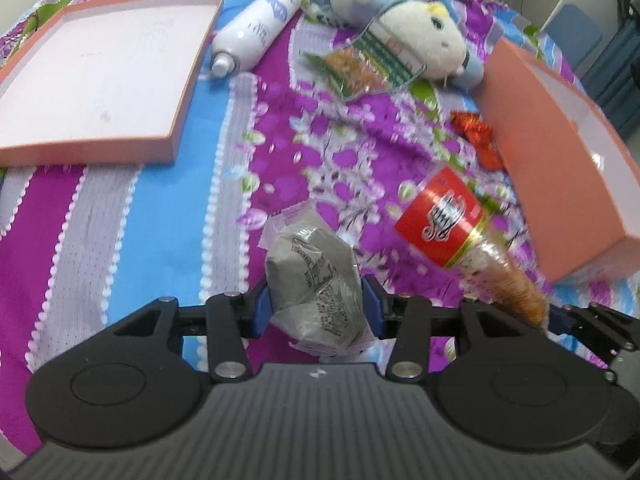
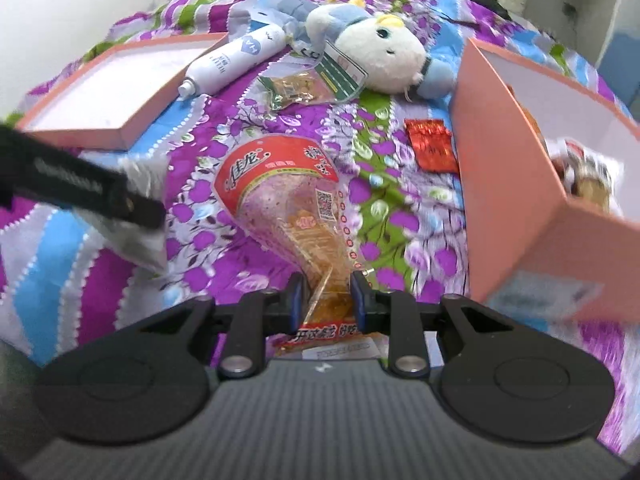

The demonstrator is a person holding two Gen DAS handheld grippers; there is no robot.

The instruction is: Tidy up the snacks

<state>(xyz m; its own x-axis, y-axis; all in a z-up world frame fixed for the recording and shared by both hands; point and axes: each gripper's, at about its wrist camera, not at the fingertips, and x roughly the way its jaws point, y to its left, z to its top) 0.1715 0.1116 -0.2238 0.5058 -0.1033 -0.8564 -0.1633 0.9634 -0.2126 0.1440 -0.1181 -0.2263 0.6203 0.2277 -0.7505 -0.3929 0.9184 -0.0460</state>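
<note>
My left gripper (image 1: 316, 300) is shut on a grey wrapped snack (image 1: 314, 280) and holds it over the bedspread. My right gripper (image 2: 326, 296) is shut on the narrow end of a cone-shaped snack bag with a red label (image 2: 280, 188); the bag also shows in the left wrist view (image 1: 452, 228). A deep pink box (image 2: 516, 184) stands to the right, also in the left wrist view (image 1: 560, 168), with several wrapped snacks (image 2: 584, 176) inside. A red foil packet (image 2: 432, 144) lies beside it. A green snack packet (image 2: 292, 88) lies farther back.
A shallow pink box lid (image 1: 100, 68) lies at the back left. A white spray bottle (image 1: 256, 28) and a plush toy (image 1: 408, 24) lie at the back on the striped flowered bedspread (image 1: 160, 220). The left gripper's arm (image 2: 80, 188) crosses the right wrist view.
</note>
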